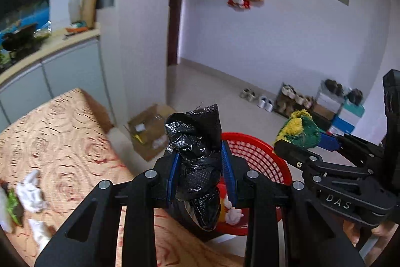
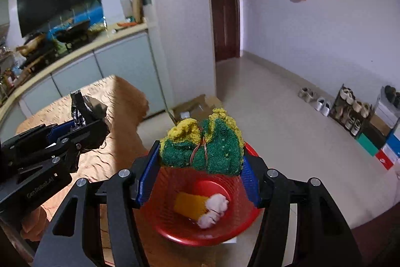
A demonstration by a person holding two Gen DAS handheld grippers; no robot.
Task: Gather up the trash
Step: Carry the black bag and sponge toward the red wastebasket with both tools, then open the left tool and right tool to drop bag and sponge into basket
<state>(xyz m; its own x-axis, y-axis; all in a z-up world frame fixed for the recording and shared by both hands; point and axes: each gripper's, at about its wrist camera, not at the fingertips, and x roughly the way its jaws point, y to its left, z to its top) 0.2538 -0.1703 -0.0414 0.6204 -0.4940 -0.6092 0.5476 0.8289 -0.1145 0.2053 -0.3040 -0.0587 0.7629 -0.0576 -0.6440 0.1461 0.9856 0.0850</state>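
Note:
My left gripper (image 1: pixel 201 162) is shut on a crumpled black plastic bag (image 1: pixel 197 154), held over the table's edge beside the red mesh basket (image 1: pixel 265 154). My right gripper (image 2: pixel 198 167) is shut on a green and yellow fuzzy bundle (image 2: pixel 207 144), held right above the red basket (image 2: pixel 175 229). Inside the basket lie a yellow sponge (image 2: pixel 190 205) and a white tissue wad (image 2: pixel 215 212). In the right wrist view the left gripper (image 2: pixel 82 126) with the black bag (image 2: pixel 87 109) shows at the left. In the left wrist view the right gripper (image 1: pixel 307 144) with the fuzzy bundle (image 1: pixel 300 129) shows at the right.
The table has an orange patterned cloth (image 1: pixel 55 137) with white tissue scraps (image 1: pixel 30 192) and a green scrap (image 1: pixel 12 207) on it. An open cardboard box (image 1: pixel 147 131) lies on the floor. Shoes and a shoe rack (image 2: pixel 350 109) line the right wall. A cabinet (image 2: pixel 82 71) stands behind.

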